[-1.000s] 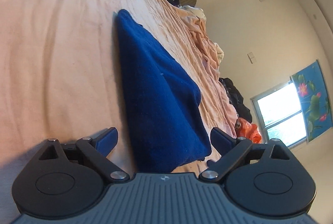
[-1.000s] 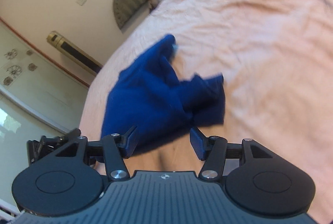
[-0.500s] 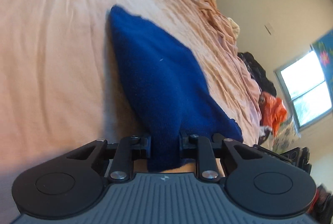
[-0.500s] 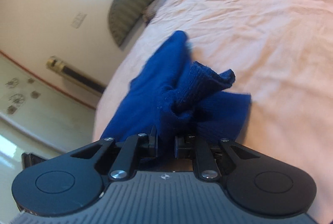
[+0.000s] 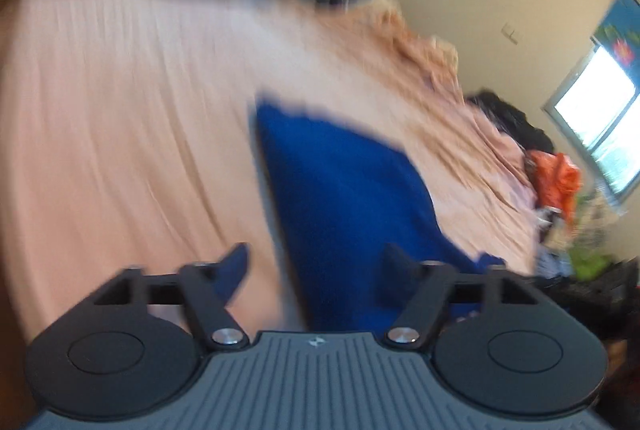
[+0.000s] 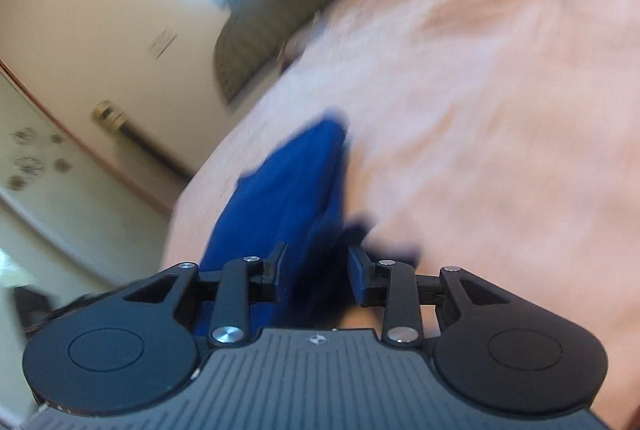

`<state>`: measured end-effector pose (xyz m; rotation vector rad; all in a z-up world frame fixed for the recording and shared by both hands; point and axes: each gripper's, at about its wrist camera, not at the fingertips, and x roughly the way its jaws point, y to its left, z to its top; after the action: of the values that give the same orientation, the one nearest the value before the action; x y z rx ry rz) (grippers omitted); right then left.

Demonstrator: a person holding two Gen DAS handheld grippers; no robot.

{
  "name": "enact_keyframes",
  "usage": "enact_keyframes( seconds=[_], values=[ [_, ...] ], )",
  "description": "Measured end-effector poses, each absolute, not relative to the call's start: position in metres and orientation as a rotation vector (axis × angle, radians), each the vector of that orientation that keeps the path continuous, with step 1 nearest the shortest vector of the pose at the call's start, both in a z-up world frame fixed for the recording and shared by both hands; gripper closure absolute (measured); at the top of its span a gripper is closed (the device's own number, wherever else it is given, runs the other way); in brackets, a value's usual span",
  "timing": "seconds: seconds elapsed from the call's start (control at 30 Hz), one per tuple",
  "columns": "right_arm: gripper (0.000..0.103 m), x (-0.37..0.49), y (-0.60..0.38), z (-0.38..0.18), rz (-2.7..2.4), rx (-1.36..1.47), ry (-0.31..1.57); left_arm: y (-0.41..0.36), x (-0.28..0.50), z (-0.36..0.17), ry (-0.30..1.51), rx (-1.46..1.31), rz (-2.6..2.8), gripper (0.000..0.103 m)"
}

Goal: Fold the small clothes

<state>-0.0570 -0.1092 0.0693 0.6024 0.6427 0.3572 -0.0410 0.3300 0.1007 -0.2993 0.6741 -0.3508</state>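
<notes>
Two grippers over one blue garment (image 5: 344, 198) on a bed (image 5: 120, 134).
Left gripper (image 5: 316, 266) fingers spread wide, empty; right gripper (image 6: 316, 270) fingers partly parted around the garment's near end.

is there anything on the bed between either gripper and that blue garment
Nothing visible. The blue garment lies on the peach sheet directly ahead of the open left gripper, and runs between the right gripper's parted fingers.

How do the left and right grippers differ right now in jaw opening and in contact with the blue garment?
The left gripper stands wide open; the right gripper shows a narrower gap. The blue garment lies between the left fingers without being pinched; cloth fills the right gap, though blur hides whether it is clamped. Both point along the same garment on the peach sheet.
</notes>
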Motion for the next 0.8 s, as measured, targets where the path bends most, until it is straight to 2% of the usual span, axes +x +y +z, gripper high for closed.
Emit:
enact_keyframes(
  seconds=[0.07,0.13,0.17,0.2,0.27,0.33,0.37,0.47,0.5,0.57,0.67,0.73,0.77,0.8],
  values=[
    [0.068,-0.041,-0.098,0.091,0.336,0.498,0.561,0.316,-0.045,0.12,0.514,-0.154,-0.288,0.011],
    [0.067,-0.013,-0.07,0.106,0.399,0.443,0.527,0.292,-0.027,0.125,0.457,-0.089,-0.292,0.011],
    [0.064,0.005,-0.053,0.11,0.432,0.426,0.523,0.278,-0.016,0.122,0.439,-0.076,-0.301,0.011],
    [0.056,0.024,-0.035,0.111,0.457,0.416,0.534,0.264,-0.003,0.117,0.433,-0.054,-0.3,0.011],
    [0.051,0.067,-0.003,0.103,0.477,0.389,0.587,0.231,0.025,0.106,0.449,0.012,-0.295,0.011],
    [0.051,0.104,0.018,0.085,0.422,0.344,0.672,0.206,0.049,0.09,0.485,0.091,-0.28,0.011],
    [0.052,0.122,0.023,0.07,0.376,0.308,0.716,0.2,0.058,0.08,0.521,0.123,-0.251,0.011],
    [0.066,0.142,0.014,0.04,0.342,0.339,0.74,0.206,0.076,0.043,0.679,0.111,-0.221,0.01],
    [0.077,0.141,0.009,0.037,0.335,0.366,0.742,0.211,0.078,0.034,0.706,0.086,-0.218,0.01],
    [0.091,0.148,-0.002,0.03,0.329,0.394,0.744,0.222,0.08,0.032,0.717,0.019,-0.211,0.008],
    [0.093,0.157,-0.02,0.024,0.371,0.513,0.777,0.222,0.084,0.033,0.737,0.0,-0.212,0.005],
    [0.092,0.153,-0.012,0.033,0.361,0.436,0.774,0.219,0.081,0.035,0.737,0.016,-0.21,0.005],
    [0.088,0.148,-0.007,0.04,0.346,0.39,0.767,0.22,0.08,0.036,0.737,0.012,-0.211,0.005],
    [0.077,0.141,-0.004,0.048,0.335,0.376,0.751,0.22,0.081,0.037,0.737,0.008,-0.214,0.005]
  ],
)
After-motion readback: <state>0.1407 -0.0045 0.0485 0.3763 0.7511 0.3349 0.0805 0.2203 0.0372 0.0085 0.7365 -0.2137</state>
